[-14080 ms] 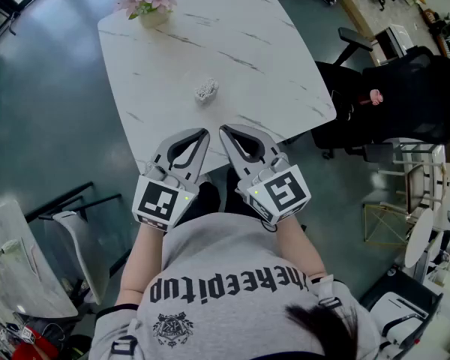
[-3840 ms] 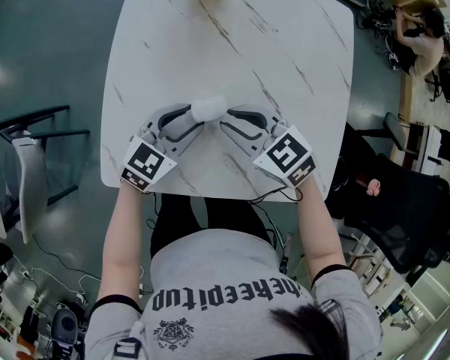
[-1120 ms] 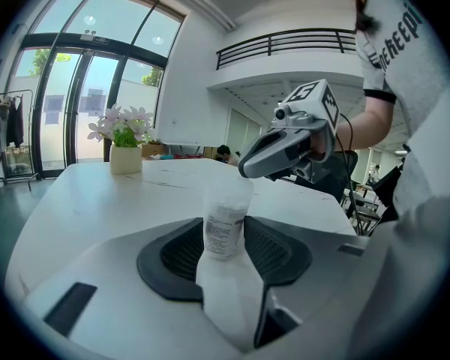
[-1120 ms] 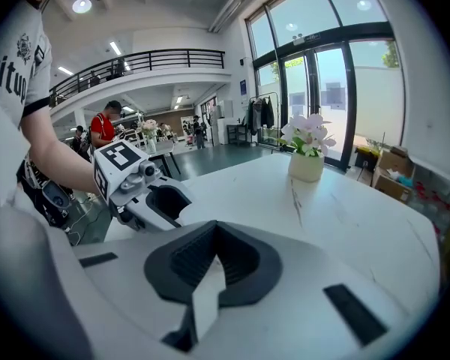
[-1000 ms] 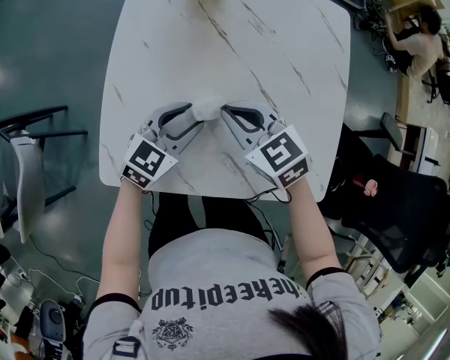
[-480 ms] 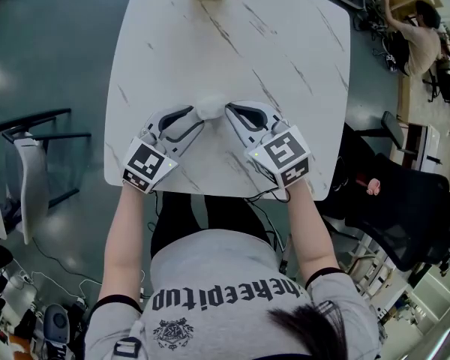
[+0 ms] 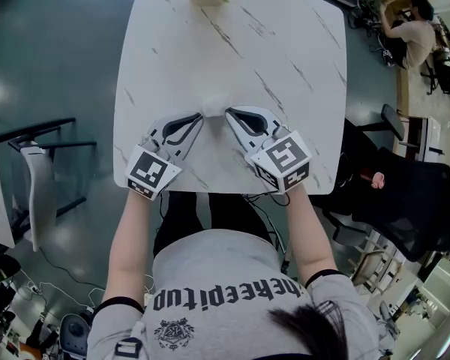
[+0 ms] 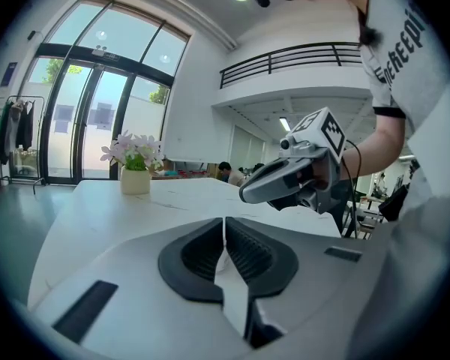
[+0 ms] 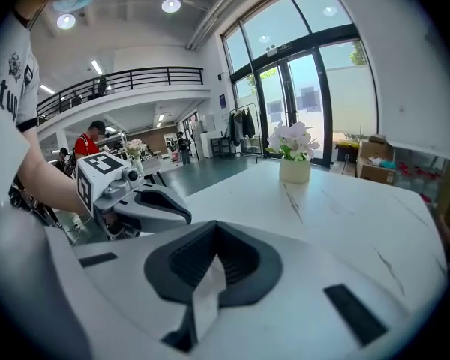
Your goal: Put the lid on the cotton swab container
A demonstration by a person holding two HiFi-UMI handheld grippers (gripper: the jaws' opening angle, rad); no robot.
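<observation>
You're holding both grippers over the surface [image 7: 285,36], tips angling in toward each other. Your left gripper [image 7: 200,116] has just been closing, and its jaws are sitting together with nothing between them. Your right gripper [image 7: 228,112] is pinching fully closed and empty too. The cotton swab container [image 7: 213,102] is sitting on the surface just past both tips, in the gap between them. It's too pale to tell whether either tip is touching it.
</observation>
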